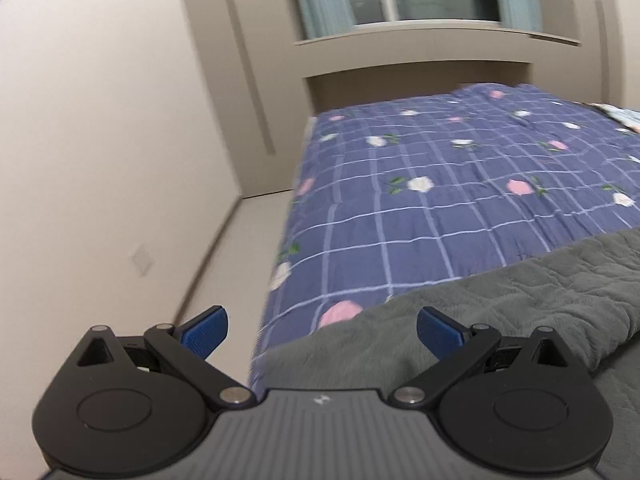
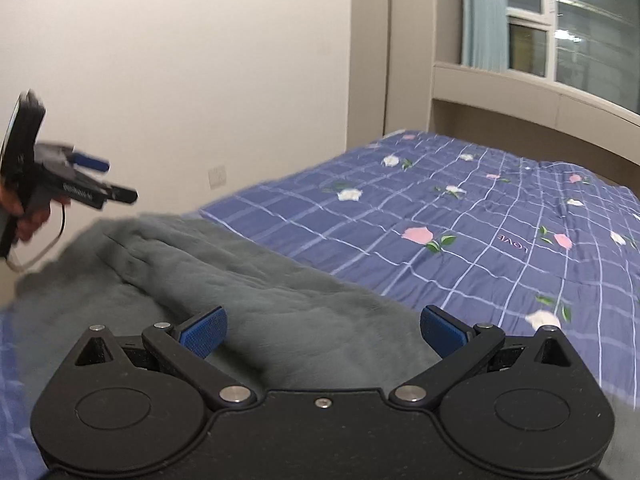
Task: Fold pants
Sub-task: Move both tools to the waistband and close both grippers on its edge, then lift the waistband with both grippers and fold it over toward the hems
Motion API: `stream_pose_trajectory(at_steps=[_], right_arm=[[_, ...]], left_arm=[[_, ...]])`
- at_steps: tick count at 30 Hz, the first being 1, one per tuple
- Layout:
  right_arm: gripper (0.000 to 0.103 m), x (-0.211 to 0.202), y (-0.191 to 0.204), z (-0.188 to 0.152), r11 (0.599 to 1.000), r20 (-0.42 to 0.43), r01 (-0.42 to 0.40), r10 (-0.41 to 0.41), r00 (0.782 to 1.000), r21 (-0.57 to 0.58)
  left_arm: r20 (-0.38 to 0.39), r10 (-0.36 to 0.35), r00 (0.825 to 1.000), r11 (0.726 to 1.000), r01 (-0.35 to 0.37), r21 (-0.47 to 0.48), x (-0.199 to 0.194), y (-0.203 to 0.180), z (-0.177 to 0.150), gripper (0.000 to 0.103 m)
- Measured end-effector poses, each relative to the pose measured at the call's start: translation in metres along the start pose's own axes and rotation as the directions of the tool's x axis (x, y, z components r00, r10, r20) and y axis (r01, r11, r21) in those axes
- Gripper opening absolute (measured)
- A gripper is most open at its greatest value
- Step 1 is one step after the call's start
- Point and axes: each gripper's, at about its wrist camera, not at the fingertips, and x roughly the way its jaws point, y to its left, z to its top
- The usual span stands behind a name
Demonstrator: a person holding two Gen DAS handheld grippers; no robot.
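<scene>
Grey fleece pants laid across the near end of a bed, both hand-held grippers spread and empty above them.

The bed (image 2: 460, 216) is covered by a purple checked sheet printed with flowers, and the pants (image 2: 248, 280) are seen lying flat on its near end, rumpled into long soft ridges, with one edge close to the side of the mattress. The fabric is judged to be thick, plush and limp: light enough to be lifted by one pinch, but likely to sag, drag and slip into new creases, so two holds at corners of the waistband or hems are probably best. The left hand-held gripper (image 1: 322, 330) is held above the pants' edge with its blue pads wide apart and nothing between them. The right hand-held gripper (image 2: 323, 330) is likewise spread and empty over the middle of the cloth.
</scene>
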Motion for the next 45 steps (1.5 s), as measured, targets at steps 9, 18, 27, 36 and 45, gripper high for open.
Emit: stream_pose_trajectory(at_steps=[9, 18, 27, 36, 45], right_arm=[[0.103, 0.075, -0.061, 0.019, 0.999, -0.148, -0.048, 0.047, 0.988, -0.003], [0.091, 0.130, -0.077, 0.019, 0.991, -0.284, -0.133, 0.124, 0.951, -0.015], [0.091, 0.122, -0.097, 0.014, 0.990, -0.343, -0.135, 0.113, 0.933, -0.041], [0.048, 0.121, -0.112, 0.003, 0.987, -0.397, -0.156, 0.159, 0.904, 0.039], [0.007, 0.097, -0.079, 0.028, 0.989, -0.322, -0.035, -0.013, 0.947, -0.142]], left_arm=[[0.004, -0.197, 0.980, 0.978, 0.196, 0.064, 0.065, 0.016, 0.026, 0.103], [-0.211, -0.483, 0.850, 0.857, 0.508, 0.088, 0.119, -0.005, 0.040, 0.103], [-0.376, -0.592, 0.713, 0.775, 0.632, -0.023, 0.157, -0.021, 0.045, 0.102], [-0.455, -0.545, 0.704, 0.790, 0.613, 0.003, 0.154, -0.044, 0.048, 0.032], [-0.297, -0.402, 0.866, 0.879, 0.456, 0.142, 0.099, -0.055, 0.060, 0.010]])
